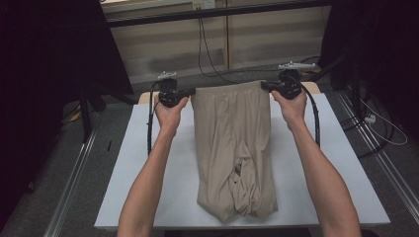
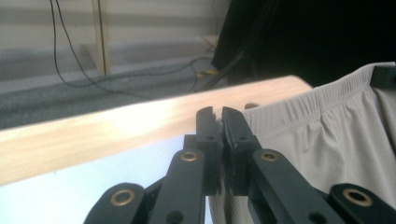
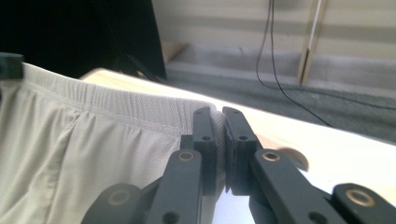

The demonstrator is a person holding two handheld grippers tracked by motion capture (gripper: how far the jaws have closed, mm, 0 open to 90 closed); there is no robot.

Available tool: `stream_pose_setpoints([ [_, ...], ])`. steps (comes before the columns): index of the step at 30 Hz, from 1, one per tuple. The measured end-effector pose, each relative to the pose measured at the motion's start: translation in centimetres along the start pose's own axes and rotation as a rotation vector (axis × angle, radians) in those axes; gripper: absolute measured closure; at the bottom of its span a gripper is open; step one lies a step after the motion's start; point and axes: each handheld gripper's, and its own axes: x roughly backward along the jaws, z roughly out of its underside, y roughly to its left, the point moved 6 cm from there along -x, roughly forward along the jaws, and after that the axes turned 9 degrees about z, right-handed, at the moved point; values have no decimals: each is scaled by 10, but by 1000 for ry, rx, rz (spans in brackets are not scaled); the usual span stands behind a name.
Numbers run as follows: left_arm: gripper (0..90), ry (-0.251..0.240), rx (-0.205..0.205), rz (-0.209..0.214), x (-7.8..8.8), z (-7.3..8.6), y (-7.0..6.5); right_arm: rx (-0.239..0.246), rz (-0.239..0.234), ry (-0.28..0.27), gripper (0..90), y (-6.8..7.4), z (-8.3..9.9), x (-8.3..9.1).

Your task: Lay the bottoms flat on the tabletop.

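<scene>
Two corners of the elastic waistband of the beige shorts [image 1: 232, 143] are pinched, one by the left gripper [image 1: 190, 92] and one by the right gripper [image 1: 265, 85], so that the garment is stretched flat lengthwise down the white table [image 1: 143, 148].

The shorts [image 1: 232, 148] lie lengthwise along the middle of the tabletop [image 1: 346, 187], waistband at its far edge. The left gripper [image 1: 190, 92] sits at the waistband's left corner, the right gripper [image 1: 265, 85] at its right corner, jaws clamped on the fabric.
</scene>
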Motion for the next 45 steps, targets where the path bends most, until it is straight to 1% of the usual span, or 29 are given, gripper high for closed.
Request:
stream_pose_setpoints([
  [3, 852, 30, 17, -1, -11, 12, 3, 17, 34, 50, 821, -5, 12, -10],
  [4, 804, 46, 28, -24, -14, 16, 5, 20, 45, 65, 764, -6, 16, -12],
  [5, 685, 60, 39, -64, -16, 21, 9, 24, 63, 79, 662, -7, 20, -14],
  [6, 546, 63, 57, -71, -16, 24, 11, 30, 75, 91, 587, -7, 23, -14],
  [8, 500, 75, 55, -76, -12, 30, 13, 44, 78, 96, 543, -6, 29, -11],
  [9, 449, 78, 53, -72, -9, 33, 13, 47, 81, 100, 485, -7, 32, -7],
  [11, 371, 93, 50, -61, 0, 41, 11, 36, 49, 102, 471, -5, 40, 2],
  [12, 354, 100, 42, -59, 6, 45, 8, 43, 27, 111, 471, -3, 47, 7],
  [14, 339, 99, 40, -51, 19, 55, 2, 73, 19, 144, 468, 2, 64, 19],
  [16, 318, 109, 36, -34, 32, 68, -7, 79, -10, 151, 468, 8, 79, 35],
  [18, 320, 149, -5, -34, 44, 83, -19, 80, -29, 156, 488, 13, 93, 54],
  [20, 321, 183, -39, -2, 57, 99, -33, 99, -43, 172, 540, 18, 106, 74],
  [23, 337, 208, -56, 38, 74, 122, -54, 112, -61, 186, 612, 27, 126, 103],
  [25, 334, 222, -56, 61, 82, 137, -66, 132, -76, 228, 666, 34, 144, 116],
  [27, 339, 262, -54, 76, 90, 154, -76, 134, -106, 284, 666, 43, 164, 124],
  [29, 353, 303, -46, 95, 96, 169, -86, 158, -116, 324, 647, 52, 181, 127],
  [30, 363, 321, -57, 108, 100, 176, -91, 163, -124, 342, 634, 56, 187, 127],
  [31, 378, 325, -70, 112, 103, 182, -94, 167, -126, 354, 618, 59, 191, 127],
  [34, 437, 358, -54, 155, 108, 198, -103, 168, -139, 357, 579, 63, 195, 123],
  [35, 440, 368, -62, 155, 107, 200, -105, 172, -139, 368, 577, 64, 198, 121],
  [37, 473, 382, -79, 160, 103, 204, -108, 211, -127, 359, 575, 67, 198, 120],
  [38, 475, 391, -71, 167, 100, 207, -111, 245, -116, 354, 578, 69, 199, 120],
  [39, 481, 404, -76, 172, 96, 210, -114, 283, -107, 345, 609, 72, 200, 120],
  [40, 481, 408, -108, 161, 95, 211, -116, 303, -121, 343, 708, 75, 200, 121],
  [41, 479, 412, -121, 162, 94, 211, -118, 308, -133, 341, 747, 77, 201, 122],
  [42, 520, 413, -125, 162, 93, 211, -120, 314, -138, 342, 808, 79, 201, 122],
  [43, 601, 415, -153, 129, 92, 211, -119, 300, -150, 349, 900, 80, 201, 123],
  [44, 686, 425, -193, 113, 92, 210, -118, 282, -155, 354, 900, 80, 201, 123],
  [45, 821, 427, -174, 146, 92, 211, -119, 275, -151, 355, 900, 79, 201, 123],
])
